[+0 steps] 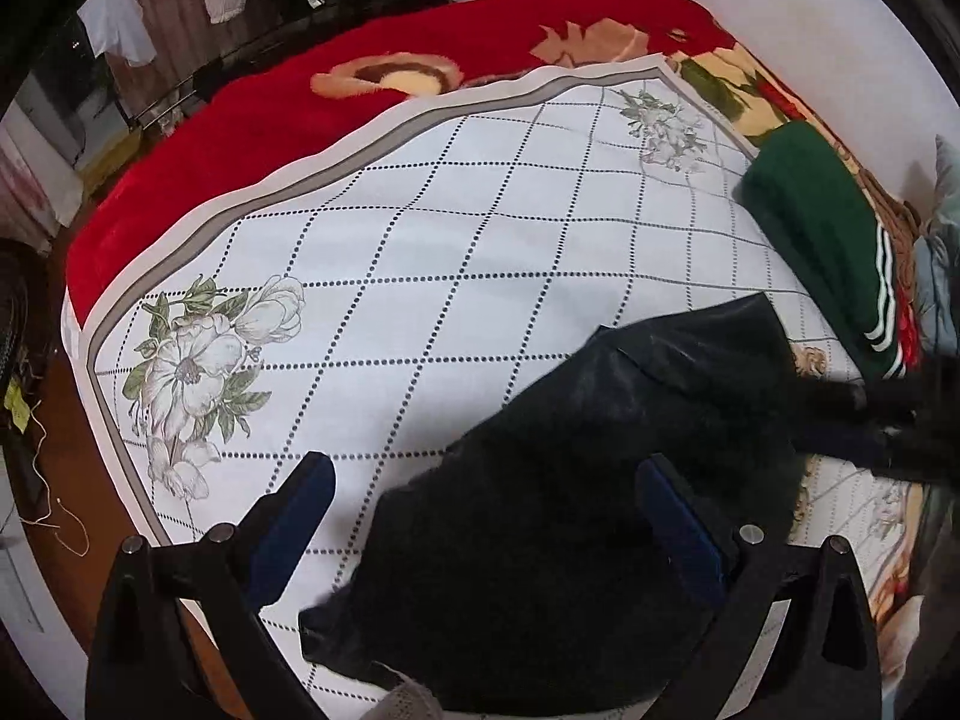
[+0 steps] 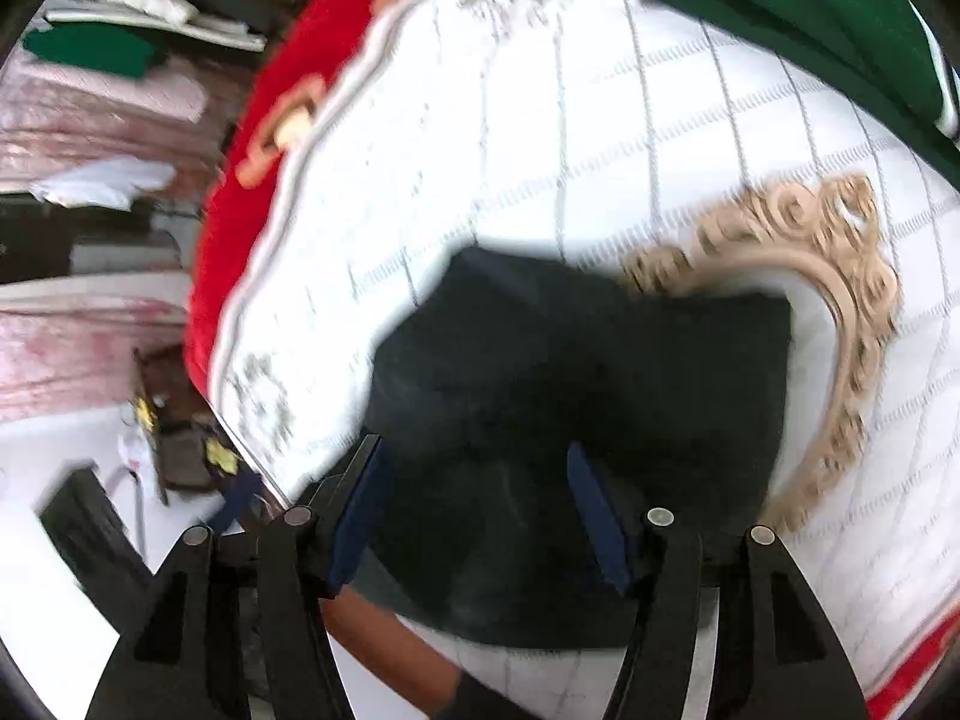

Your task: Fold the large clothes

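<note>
A black garment (image 1: 570,510) lies partly folded on the white quilted bedsheet (image 1: 450,252), near the bed's front right. My left gripper (image 1: 483,474) hovers over its left part with the jaws wide apart and open, the cloth below them. From the right edge, dark blurred fingers (image 1: 840,399) of the right gripper reach onto the garment. The right wrist view is blurred. In it the black garment (image 2: 600,360) forms a rough rectangle, and my right gripper (image 2: 474,459) stands open above its near edge. Nothing looks pinched by the blue pads.
A folded green garment with white stripes (image 1: 822,240) (image 2: 780,6) lies at the bed's far right. A red flowered blanket (image 1: 270,138) covers the far side. The bed edge and cluttered floor (image 1: 54,480) are at left. A person's forearm (image 2: 408,648) shows under the right gripper.
</note>
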`<state>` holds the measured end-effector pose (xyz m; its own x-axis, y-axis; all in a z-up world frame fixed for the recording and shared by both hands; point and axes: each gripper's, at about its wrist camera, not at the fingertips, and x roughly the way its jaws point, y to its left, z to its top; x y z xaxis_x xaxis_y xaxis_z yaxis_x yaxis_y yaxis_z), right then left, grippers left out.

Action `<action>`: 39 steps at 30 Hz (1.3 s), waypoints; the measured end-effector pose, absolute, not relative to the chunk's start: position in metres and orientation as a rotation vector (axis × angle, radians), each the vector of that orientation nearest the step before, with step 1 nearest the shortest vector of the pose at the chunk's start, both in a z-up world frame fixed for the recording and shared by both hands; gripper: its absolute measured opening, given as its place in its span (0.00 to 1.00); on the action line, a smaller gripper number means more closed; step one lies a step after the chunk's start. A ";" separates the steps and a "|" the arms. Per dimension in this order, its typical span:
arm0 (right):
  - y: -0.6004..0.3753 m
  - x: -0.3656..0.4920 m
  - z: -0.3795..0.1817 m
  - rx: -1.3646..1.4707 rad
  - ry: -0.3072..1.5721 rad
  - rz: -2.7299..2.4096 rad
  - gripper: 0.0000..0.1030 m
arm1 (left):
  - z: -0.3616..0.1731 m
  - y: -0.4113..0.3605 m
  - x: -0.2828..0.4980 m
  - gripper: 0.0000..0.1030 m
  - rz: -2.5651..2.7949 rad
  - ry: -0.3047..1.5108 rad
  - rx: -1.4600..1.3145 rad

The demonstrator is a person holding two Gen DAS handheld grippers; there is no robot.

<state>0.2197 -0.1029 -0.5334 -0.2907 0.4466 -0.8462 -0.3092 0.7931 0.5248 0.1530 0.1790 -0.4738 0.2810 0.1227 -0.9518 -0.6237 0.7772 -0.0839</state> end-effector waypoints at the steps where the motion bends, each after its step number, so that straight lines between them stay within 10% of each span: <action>1: -0.096 0.225 -0.545 0.116 1.734 0.729 0.56 | -0.476 0.181 0.155 1.00 0.532 1.188 -0.501; 3: -0.080 0.235 -0.585 0.086 1.771 0.653 0.38 | -0.480 0.184 0.159 1.00 0.547 1.190 -0.488; 11: -0.067 0.245 -0.607 0.060 1.860 0.684 0.37 | -0.476 0.183 0.158 1.00 0.545 1.189 -0.468; 15: -0.110 0.237 -0.563 0.063 1.773 0.722 0.70 | -0.481 0.170 0.156 1.00 0.532 1.197 -0.420; 30: -0.237 0.218 -0.707 0.739 1.822 0.940 0.73 | -0.563 0.174 0.145 1.00 0.562 1.309 -0.431; 39: -0.206 0.216 -0.669 0.865 1.778 1.281 0.81 | -0.574 0.184 0.148 1.00 0.519 1.312 -0.476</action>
